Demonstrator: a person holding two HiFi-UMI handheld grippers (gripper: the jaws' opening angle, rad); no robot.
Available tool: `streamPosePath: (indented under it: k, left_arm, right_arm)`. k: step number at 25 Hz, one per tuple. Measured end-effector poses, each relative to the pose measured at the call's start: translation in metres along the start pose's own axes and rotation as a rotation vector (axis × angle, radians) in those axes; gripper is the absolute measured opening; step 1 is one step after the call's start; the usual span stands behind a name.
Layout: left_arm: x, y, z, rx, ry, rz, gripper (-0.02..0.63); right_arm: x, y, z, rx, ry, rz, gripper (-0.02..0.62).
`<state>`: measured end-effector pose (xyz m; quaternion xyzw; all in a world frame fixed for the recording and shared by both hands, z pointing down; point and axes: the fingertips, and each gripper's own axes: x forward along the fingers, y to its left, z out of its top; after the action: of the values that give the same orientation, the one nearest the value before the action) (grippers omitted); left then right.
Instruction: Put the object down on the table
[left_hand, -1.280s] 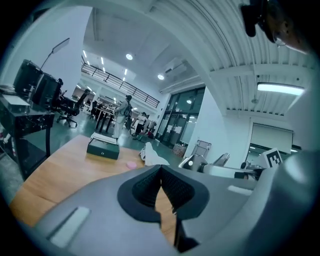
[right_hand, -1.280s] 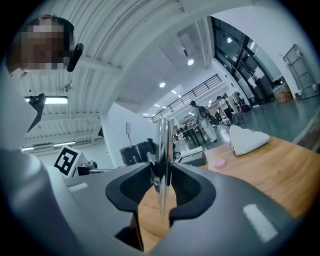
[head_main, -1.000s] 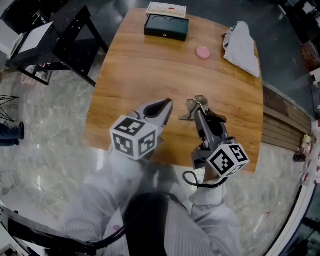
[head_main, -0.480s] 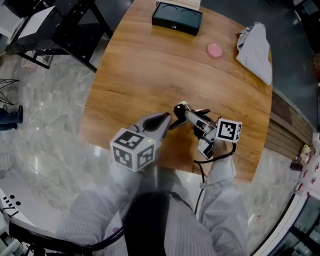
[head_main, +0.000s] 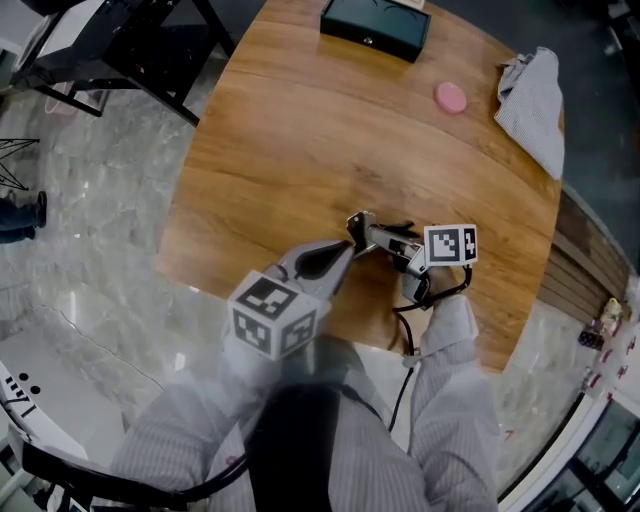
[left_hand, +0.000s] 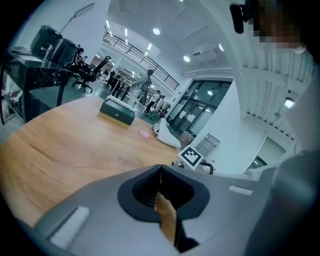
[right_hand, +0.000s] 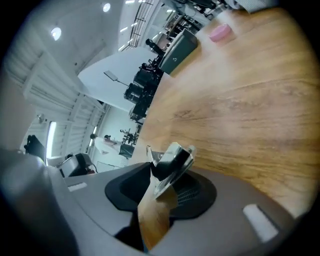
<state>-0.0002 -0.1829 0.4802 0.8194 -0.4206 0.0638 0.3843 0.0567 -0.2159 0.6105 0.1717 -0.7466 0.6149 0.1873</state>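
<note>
risk, as we judge it: the metal piece (right_hand: 172, 162) sits skewed in the right gripper (right_hand: 167, 177), much of it poking past the tips. letting go before it meets the wood could make it tip, bounce or skid. it is over the 6 o'clock part of the table (head_main: 300, 130), near that edge, so a skid might carry it off. the left gripper (head_main: 343, 252) noses in just at its 7 o'clock and could knock it. we cannot tell whether the piece touches the top.

right gripper: jaws partway apart, clamped on the metal piece. left gripper: jaws together, nothing between.
</note>
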Motion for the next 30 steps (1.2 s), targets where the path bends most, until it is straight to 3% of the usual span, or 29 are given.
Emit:
streamPosePath:
  k: [7, 12, 16, 22, 30]
  left_arm:
    - [0.003, -0.001, 0.001, -0.005, 0.003, -0.012, 0.000]
    - [0.003, -0.003, 0.000, 0.007, 0.005, -0.017, 0.000]
    - [0.001, -0.003, 0.003, 0.006, -0.001, -0.016, 0.000]
    - [-0.002, -0.004, 0.006, 0.006, -0.012, -0.022, 0.000]
    - [-0.003, -0.015, 0.013, 0.026, -0.024, -0.035, 0.001]
  right_arm:
    - [-0.003, -0.010, 0.005, -0.205, 0.054, -0.247, 0.201]
    - [-0.009, -0.017, 0.010, -0.224, 0.042, -0.344, 0.243]
    - [-0.016, -0.025, 0.005, -0.137, 0.030, -0.348, 0.250]
    - [-0.025, -0.024, -0.017, -0.026, 0.082, -0.249, 0.249]
    - [-0.043, -0.036, -0.043, 0.029, 0.065, -0.266, 0.230]
